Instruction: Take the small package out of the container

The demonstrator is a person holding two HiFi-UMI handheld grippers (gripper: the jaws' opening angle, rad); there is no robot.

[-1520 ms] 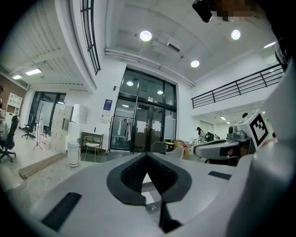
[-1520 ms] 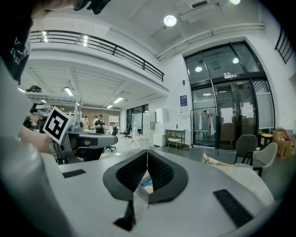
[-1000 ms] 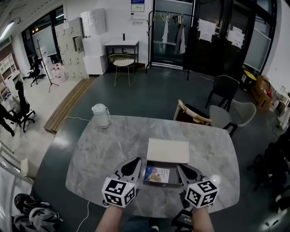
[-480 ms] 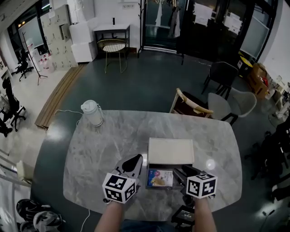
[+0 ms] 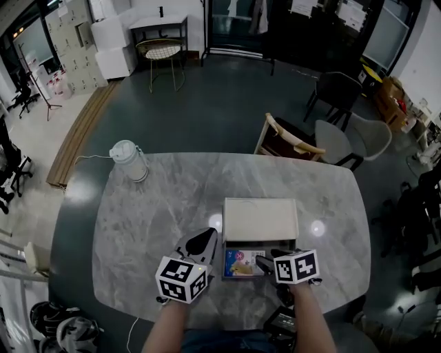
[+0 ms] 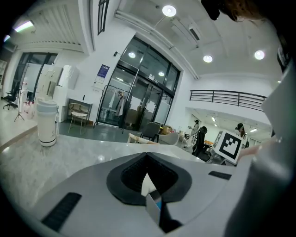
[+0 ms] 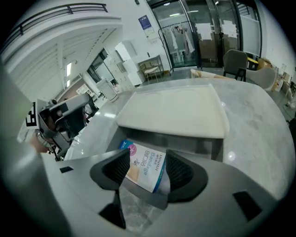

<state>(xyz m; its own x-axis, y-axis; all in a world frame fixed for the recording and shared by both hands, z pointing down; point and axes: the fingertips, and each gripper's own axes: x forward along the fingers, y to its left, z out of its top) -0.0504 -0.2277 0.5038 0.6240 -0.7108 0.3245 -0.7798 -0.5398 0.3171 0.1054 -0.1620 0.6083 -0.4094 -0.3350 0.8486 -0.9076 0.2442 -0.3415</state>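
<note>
Sets right gripper [image 5: 267, 262] nose-down over the open container [image 7: 185, 142], jaws just opened wide astride the small package [image 7: 145, 167] lying flat inside, not yet pinched; parks left gripper [image 5: 204, 240], jaws together and empty, at container's 9 o'clock, probably for clearance.

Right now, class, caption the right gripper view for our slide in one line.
Right gripper, jaws just opened wide, the small package between them lying ungripped in the open container.

Open office, lockers [image 5: 72, 48], glass doors [image 5: 234, 21], marble meeting table [image 5: 172, 200]
</note>
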